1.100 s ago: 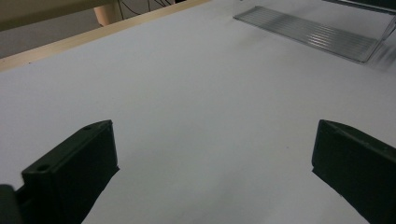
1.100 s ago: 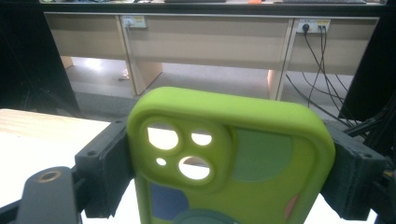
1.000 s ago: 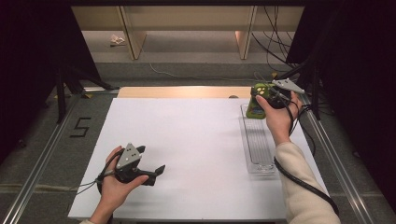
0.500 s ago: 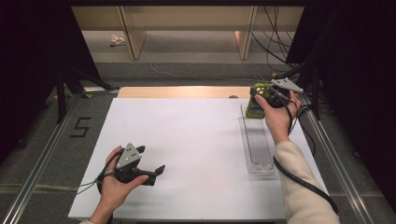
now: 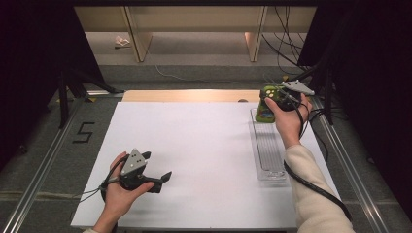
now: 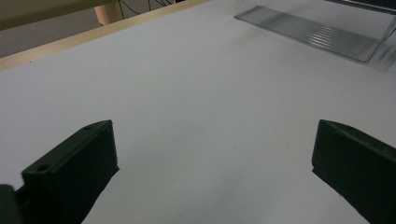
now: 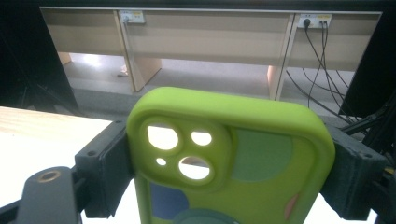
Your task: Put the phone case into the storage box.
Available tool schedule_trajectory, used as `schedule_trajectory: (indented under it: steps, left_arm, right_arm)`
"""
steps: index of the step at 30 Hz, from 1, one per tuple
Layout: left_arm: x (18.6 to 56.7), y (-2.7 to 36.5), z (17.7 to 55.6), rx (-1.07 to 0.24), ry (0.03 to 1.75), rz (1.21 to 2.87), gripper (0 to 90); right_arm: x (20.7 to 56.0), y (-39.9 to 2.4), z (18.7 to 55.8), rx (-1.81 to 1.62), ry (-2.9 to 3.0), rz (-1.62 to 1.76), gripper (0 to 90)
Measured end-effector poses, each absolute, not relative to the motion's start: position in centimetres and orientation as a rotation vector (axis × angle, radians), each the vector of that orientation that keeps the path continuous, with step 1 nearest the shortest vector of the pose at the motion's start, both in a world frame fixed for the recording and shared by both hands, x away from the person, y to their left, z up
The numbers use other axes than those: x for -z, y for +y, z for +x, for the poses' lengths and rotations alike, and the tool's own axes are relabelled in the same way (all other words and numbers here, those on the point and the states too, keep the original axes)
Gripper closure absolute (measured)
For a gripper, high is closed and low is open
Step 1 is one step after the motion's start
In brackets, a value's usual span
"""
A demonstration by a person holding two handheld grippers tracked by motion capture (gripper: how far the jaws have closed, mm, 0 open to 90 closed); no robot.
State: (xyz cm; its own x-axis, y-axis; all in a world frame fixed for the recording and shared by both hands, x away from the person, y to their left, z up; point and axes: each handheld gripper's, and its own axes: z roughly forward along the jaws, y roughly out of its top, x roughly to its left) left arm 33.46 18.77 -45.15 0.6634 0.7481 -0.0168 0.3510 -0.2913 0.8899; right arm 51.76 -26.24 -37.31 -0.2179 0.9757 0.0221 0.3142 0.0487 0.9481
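Note:
A lime-green phone case (image 7: 261, 154) with camera cut-outs stands upright between the two black jaws of my right gripper (image 7: 231, 140), which is shut on its sides. In the high view my right gripper (image 5: 273, 95) holds the phone case (image 5: 265, 112) at the table's far right, over the far end of a clear ribbed tray (image 5: 269, 150). Near the front left of the white table (image 5: 194, 145), my left gripper (image 5: 158, 167) rests low in the hand. In its own view the left gripper (image 6: 215, 140) is open, with bare white surface between the jaws.
The clear tray (image 6: 317, 32) runs lengthwise along the table's right side. A wooden strip (image 5: 189, 95) borders the far edge. Metal rails (image 5: 43, 165) flank the table, and cables (image 5: 311, 184) trail from my right gripper. Shelving and dark stands lie beyond.

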Motion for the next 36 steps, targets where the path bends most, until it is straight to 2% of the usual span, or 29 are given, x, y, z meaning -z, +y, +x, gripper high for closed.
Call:
schedule_trajectory:
  steps: [36]
  left_arm:
    - [45.2,18.8,33.5,-0.503,0.867,1.896,0.0]
  right_arm:
    - [37.3,-25.9,52.9,-1.175,1.635,1.325,17.0]
